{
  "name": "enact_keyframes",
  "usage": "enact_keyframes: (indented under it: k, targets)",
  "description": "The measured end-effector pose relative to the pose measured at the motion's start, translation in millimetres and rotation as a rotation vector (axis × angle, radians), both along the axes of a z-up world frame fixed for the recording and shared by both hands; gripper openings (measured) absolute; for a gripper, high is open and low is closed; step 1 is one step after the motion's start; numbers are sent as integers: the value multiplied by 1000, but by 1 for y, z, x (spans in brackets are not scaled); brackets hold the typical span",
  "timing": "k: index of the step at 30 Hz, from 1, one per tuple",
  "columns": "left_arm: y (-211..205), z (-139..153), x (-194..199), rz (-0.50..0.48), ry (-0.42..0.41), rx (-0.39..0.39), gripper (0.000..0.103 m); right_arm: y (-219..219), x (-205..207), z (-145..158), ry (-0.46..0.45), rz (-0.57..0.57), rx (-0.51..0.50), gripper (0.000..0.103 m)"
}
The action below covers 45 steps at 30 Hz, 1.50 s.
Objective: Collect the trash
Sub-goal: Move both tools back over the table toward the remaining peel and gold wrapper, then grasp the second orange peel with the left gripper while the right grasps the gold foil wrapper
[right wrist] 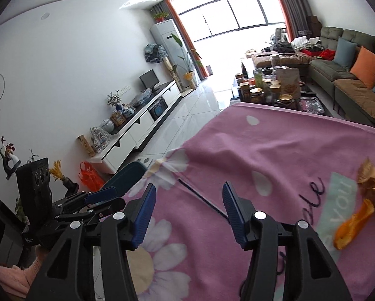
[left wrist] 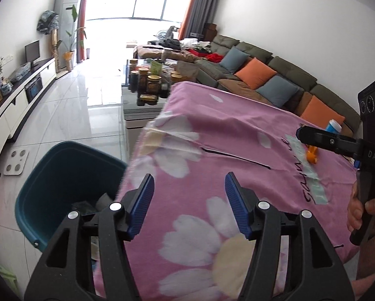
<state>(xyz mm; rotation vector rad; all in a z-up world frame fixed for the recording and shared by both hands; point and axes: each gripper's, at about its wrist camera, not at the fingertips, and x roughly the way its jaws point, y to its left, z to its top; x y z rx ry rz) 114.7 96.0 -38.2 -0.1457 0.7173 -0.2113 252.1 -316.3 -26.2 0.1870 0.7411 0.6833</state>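
A pink flowered cloth (left wrist: 212, 135) covers the table. My left gripper (left wrist: 190, 195) hangs open over its near left edge, nothing between the fingers. Beside that edge, on the floor, stands a teal bin (left wrist: 49, 175) with some trash inside. My right gripper (right wrist: 188, 205) is open and empty above the cloth (right wrist: 275, 150). To its right lie an orange peel (right wrist: 352, 225) and a crumpled golden wrapper (right wrist: 372, 183). In the left wrist view a hand holds the right gripper (left wrist: 302, 134) near the peel (left wrist: 312, 154) and a blue-and-white cup (left wrist: 334, 126). The left gripper (right wrist: 109, 198) shows by the bin (right wrist: 127, 175).
Past the cloth stands a low table crowded with jars (left wrist: 147, 80). A long sofa with cushions (left wrist: 262, 75) runs along the right. A white TV cabinet (left wrist: 19, 95) lines the left wall. A floor scale (left wrist: 15, 161) and an orange bag (right wrist: 89, 175) lie near the bin.
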Motion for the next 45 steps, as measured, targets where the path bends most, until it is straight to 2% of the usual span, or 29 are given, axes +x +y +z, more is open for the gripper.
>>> enact_keyframes:
  k: [8,13,18,22,25,30,34,35,38,39,41,45]
  targets:
    - [-118,-2,22,-256,11,16,60,-124,4,-10,46,-287,47,53]
    - [-182,-7,39,-372,32,45,61,-175,13,-33,118,-388,113,58]
    - [-223,-12,55,-441,65,56,63,-199,25,-57,202,-417,194,61]
    - [-247,-19,71,-472,106,60,63,-207,42,-69,249,-428,265,67]
    - [-263,-23,82,-484,125,72,63,-210,55,-75,286,-448,316,67]
    - [-278,-27,98,-497,158,68,50,-212,67,-84,322,-459,362,67]
    - [-284,-35,106,-497,190,67,43,-210,68,-84,325,-469,358,66]
    - [-284,-38,108,-497,199,65,41,-209,69,-84,325,-474,354,65]
    - [-285,-42,111,-495,198,70,38,-204,75,-85,335,-471,345,45]
    - [-285,-43,112,-498,200,67,33,-203,77,-86,342,-466,343,35]
    - [-285,-43,115,-503,203,59,22,-204,75,-87,340,-465,341,34]
    - [-282,-46,117,-496,199,49,17,-201,70,-83,313,-459,328,32]
